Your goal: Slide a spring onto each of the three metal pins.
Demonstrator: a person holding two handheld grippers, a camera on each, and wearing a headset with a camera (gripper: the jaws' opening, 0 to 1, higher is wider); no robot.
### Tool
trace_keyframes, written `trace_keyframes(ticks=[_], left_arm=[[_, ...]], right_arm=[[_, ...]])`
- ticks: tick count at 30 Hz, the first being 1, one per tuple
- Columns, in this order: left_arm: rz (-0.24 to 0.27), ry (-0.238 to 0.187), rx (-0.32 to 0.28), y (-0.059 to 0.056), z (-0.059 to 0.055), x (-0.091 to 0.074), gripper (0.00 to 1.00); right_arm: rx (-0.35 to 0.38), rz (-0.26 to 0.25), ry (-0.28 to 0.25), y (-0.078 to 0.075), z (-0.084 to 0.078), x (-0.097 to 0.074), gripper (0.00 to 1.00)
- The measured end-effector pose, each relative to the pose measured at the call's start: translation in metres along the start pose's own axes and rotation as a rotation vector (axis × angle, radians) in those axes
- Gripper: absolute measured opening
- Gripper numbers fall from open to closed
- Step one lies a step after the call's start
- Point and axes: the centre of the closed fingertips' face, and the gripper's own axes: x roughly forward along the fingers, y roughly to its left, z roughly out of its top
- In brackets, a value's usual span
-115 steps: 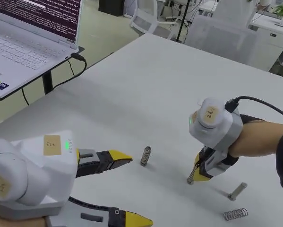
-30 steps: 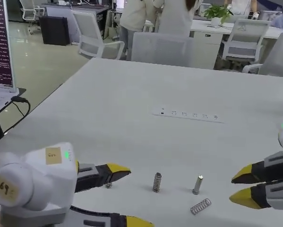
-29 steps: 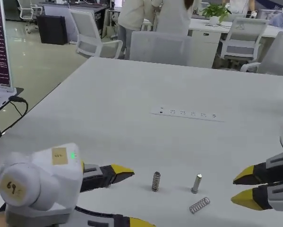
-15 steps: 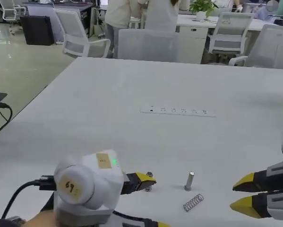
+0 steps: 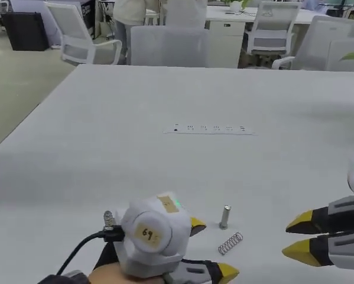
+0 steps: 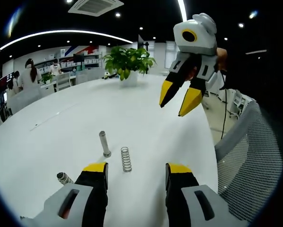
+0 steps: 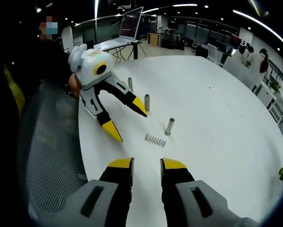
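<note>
A bare metal pin (image 5: 225, 216) stands upright on the white table (image 5: 182, 165), with a loose spring (image 5: 230, 243) lying just in front of it. One pin wearing a spring (image 5: 109, 219) stands left of my left gripper (image 5: 212, 248), which is open with nothing between its fingers. In the left gripper view the loose spring (image 6: 125, 159) lies just ahead of that gripper (image 6: 137, 168), beside the bare pin (image 6: 104, 144). My right gripper (image 5: 296, 236) hovers open at the right. The right gripper view shows two spring-wearing pins (image 7: 147, 102) (image 7: 130, 83) and the bare pin (image 7: 169, 126).
A flush power strip (image 5: 209, 129) sits in the table's middle. Office chairs (image 5: 171, 44) line the far edge. A laptop (image 7: 132, 21) stands on a side stand beyond the left gripper. A potted plant (image 6: 127, 61) stands at the table's far end.
The right gripper, earlier shut on a sprung pin at the table, has let go and pulled back right. The left gripper has moved right, up to the loose spring.
</note>
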Motion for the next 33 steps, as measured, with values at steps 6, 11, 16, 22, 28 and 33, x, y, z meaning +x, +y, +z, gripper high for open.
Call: trace_keyframes(ticks=[6,11,16,22,28,33], left_arm=[[0.039,0.024,0.005,0.008,-0.007,0.02,0.33],[0.054,0.052,-0.026,0.013,-0.018,0.031,0.28],[0.061,0.048,-0.029,0.014,-0.019,0.037,0.21],[0.072,0.057,-0.019,0.016,-0.023,0.045,0.16],[0.069,0.054,-0.018,0.018,-0.022,0.045,0.09],[0.067,0.053,-0.008,0.018,-0.021,0.043,0.03]], right_arm=[[0.017,0.002,0.005,-0.002,-0.007,0.001,0.2],[0.028,0.008,0.009,-0.001,-0.01,0.003,0.2],[0.032,0.013,0.019,-0.003,-0.011,0.005,0.2],[0.028,0.017,0.012,-0.002,-0.008,0.006,0.2],[0.033,0.021,0.016,0.0,-0.01,0.008,0.2],[0.032,0.023,0.01,0.002,-0.007,0.009,0.2]])
